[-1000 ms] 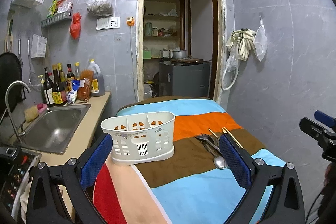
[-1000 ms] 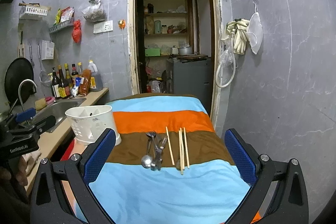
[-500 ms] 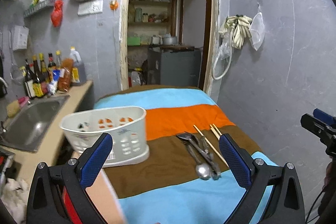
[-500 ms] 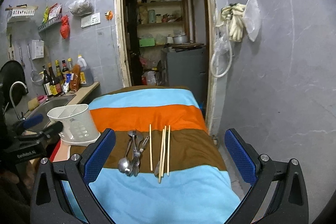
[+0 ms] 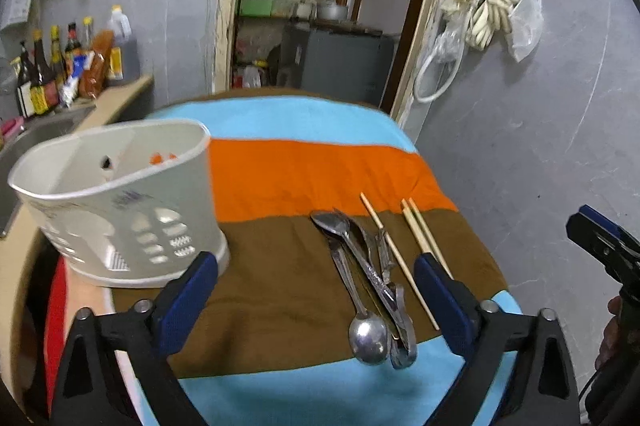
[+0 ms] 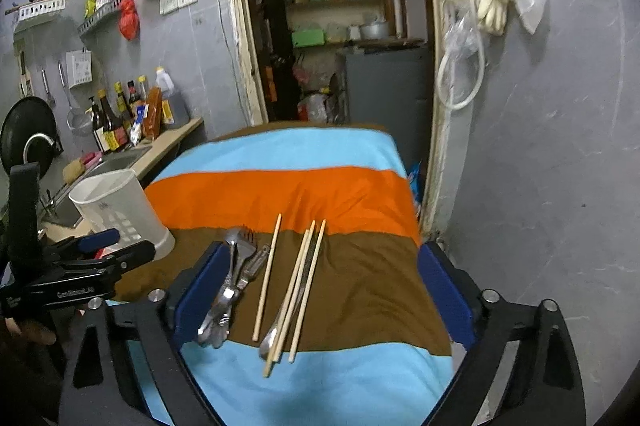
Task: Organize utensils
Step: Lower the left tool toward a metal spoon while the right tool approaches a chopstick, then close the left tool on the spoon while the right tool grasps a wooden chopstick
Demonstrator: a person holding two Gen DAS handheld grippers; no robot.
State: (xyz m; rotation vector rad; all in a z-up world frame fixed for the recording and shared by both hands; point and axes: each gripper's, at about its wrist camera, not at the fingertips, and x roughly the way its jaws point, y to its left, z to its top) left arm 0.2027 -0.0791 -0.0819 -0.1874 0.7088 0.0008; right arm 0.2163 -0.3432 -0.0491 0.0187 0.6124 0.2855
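Note:
A white slotted utensil caddy (image 5: 120, 202) (image 6: 116, 210) stands upright at the left of the striped cloth (image 5: 312, 178) (image 6: 280, 194). A pile of metal spoons and forks (image 5: 368, 278) (image 6: 232, 282) lies on the brown stripe, with several wooden chopsticks (image 5: 420, 238) (image 6: 296, 286) to its right. My left gripper (image 5: 316, 302) hovers over the spoons, its jaws wide and closing, pads pressing on nothing. My right gripper (image 6: 320, 298) hovers over the chopsticks, likewise closing with nothing gripped. One metal piece lies under the chopsticks.
A counter with a sink (image 6: 120, 162) and sauce bottles (image 6: 116, 122) runs along the left wall. An open doorway (image 6: 340, 46) lies beyond the table's far end. The grey wall (image 6: 540, 166) with hanging gloves stands close on the right.
Both grippers moved forward and down toward the table. The left view swung right from the caddy to the spoons; the right view closed in on the chopsticks. Both finger pairs stand slightly narrower.

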